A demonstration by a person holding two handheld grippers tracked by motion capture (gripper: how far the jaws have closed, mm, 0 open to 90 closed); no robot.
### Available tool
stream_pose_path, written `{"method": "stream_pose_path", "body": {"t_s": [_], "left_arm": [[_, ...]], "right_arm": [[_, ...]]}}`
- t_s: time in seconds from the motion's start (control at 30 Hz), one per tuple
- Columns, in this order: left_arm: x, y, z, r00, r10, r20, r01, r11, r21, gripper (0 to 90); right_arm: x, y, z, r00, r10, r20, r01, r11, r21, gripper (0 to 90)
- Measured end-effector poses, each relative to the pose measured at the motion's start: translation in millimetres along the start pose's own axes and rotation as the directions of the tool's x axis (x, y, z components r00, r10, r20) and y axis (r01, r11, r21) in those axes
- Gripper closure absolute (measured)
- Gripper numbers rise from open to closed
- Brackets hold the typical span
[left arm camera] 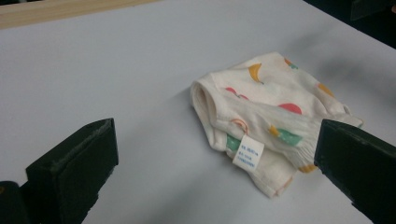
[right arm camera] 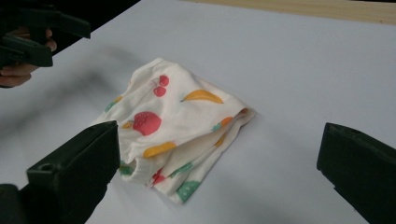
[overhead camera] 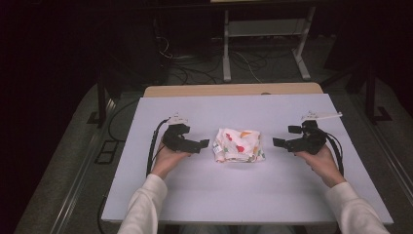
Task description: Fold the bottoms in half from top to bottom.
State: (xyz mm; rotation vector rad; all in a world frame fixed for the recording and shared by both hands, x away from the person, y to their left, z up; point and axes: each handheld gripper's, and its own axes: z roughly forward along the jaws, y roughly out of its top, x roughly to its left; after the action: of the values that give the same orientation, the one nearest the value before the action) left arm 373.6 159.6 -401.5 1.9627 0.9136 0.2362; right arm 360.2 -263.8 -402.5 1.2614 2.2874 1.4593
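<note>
A folded white cloth with a fruit print (overhead camera: 238,145) lies in the middle of the white table (overhead camera: 234,195). In the left gripper view the cloth (left arm camera: 271,116) shows a small white tag (left arm camera: 248,152) at its near edge. My left gripper (overhead camera: 203,145) rests just left of the cloth, jaws wide apart and empty. My right gripper (overhead camera: 278,142) sits a short way right of the cloth, also open and empty. In the right gripper view the cloth (right arm camera: 177,126) lies ahead between the jaws, with the left gripper (right arm camera: 51,28) beyond it at the top left.
A wooden table edge (overhead camera: 234,89) shows behind the white surface. Behind it, white frame legs (overhead camera: 227,48) and loose cables (overhead camera: 195,73) are on the dark floor. A metal rail (overhead camera: 78,180) runs along the left of the table.
</note>
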Motion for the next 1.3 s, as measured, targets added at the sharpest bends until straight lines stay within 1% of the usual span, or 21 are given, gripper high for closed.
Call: {"method": "stream_pose_path", "body": {"t_s": [0.07, 0.2, 0.33, 0.47, 0.53, 0.63, 0.7, 0.83, 0.93, 0.97, 1.03, 1.1, 1.2, 1.3], "left_arm": [[-1.7, -3.1, -4.1, 1.0000, 0.002, 0.000, -0.002, 1.0000, -0.008, 0.0], [-2.4, -11.9, -11.4, 1.0000, 0.000, -0.004, 0.000, 0.9999, -0.016, 0.0], [-2.6, -22.4, -18.5, 1.0000, 0.002, -0.005, -0.002, 0.9997, -0.023, 0.0], [-1.6, -29.0, -24.6, 0.9999, -0.015, 0.000, 0.015, 0.9988, -0.046, 0.0], [-3.2, -31.3, -27.5, 1.0000, -0.002, -0.004, 0.002, 0.9990, -0.044, 0.0], [-5.9, -34.2, -32.7, 0.9999, 0.000, 0.011, 0.000, 0.9987, -0.051, 0.0], [-8.5, -36.9, -36.7, 0.9999, 0.010, 0.013, -0.009, 0.9984, -0.056, 0.0], [-12.9, -44.1, -43.3, 0.9997, 0.022, 0.013, -0.021, 0.9976, -0.065, 0.0], [-15.6, -48.9, -47.0, 0.9992, 0.038, 0.006, -0.038, 0.9967, -0.073, 0.0], [-16.4, -50.6, -47.8, 0.9992, 0.040, 0.007, -0.039, 0.9961, -0.079, 0.0], [-16.9, -54.6, -49.1, 0.9990, 0.044, 0.009, -0.043, 0.9964, -0.073, 0.0], [-16.6, -60.3, -50.1, 0.9989, 0.047, 0.002, -0.046, 0.9966, -0.068, 0.0], [-16.8, -67.1, -54.2, 0.9988, 0.050, 0.001, -0.050, 0.9964, -0.068, 0.0], [-17.9, -70.5, -57.6, 0.9986, 0.054, -0.005, -0.054, 0.9957, -0.076, 0.0]], "right_arm": [[2.6, -4.0, -2.6, 1.0000, -0.005, 0.005, 0.005, 1.0000, -0.004, 0.0], [7.3, -12.2, -6.9, 1.0000, 0.010, -0.001, -0.010, 0.9999, -0.007, 0.0], [12.5, -20.4, -9.5, 0.9999, -0.003, 0.010, 0.003, 1.0000, 0.001, 0.0], [16.7, -27.8, -12.4, 0.9999, 0.005, 0.012, -0.005, 0.9999, -0.012, 0.0], [18.6, -30.5, -14.1, 0.9999, 0.005, 0.014, -0.005, 0.9999, -0.010, 0.0], [21.6, -35.2, -16.7, 0.9998, -0.006, 0.020, 0.006, 0.9999, -0.009, 0.0], [23.3, -38.6, -19.8, 0.9998, -0.005, 0.018, 0.005, 1.0000, -0.003, 0.0], [26.1, -47.8, -29.5, 0.9993, -0.015, 0.033, 0.015, 0.9999, -0.002, 0.0], [26.6, -54.9, -37.5, 0.9991, 0.003, 0.042, -0.003, 0.9999, -0.014, 0.0], [26.9, -56.9, -39.9, 0.9988, 0.002, 0.048, -0.001, 0.9999, -0.015, 0.0], [28.5, -60.3, -43.9, 0.9980, -0.002, 0.063, 0.003, 0.9999, -0.014, 0.0], [29.7, -63.8, -46.5, 0.9973, -0.011, 0.073, 0.012, 0.9998, -0.014, 0.0], [30.7, -70.3, -47.8, 0.9966, -0.002, 0.083, 0.002, 1.0000, 0.000, 0.0], [31.4, -75.2, -49.6, 0.9961, -0.004, 0.088, 0.003, 0.9999, 0.012, 0.0]]}}
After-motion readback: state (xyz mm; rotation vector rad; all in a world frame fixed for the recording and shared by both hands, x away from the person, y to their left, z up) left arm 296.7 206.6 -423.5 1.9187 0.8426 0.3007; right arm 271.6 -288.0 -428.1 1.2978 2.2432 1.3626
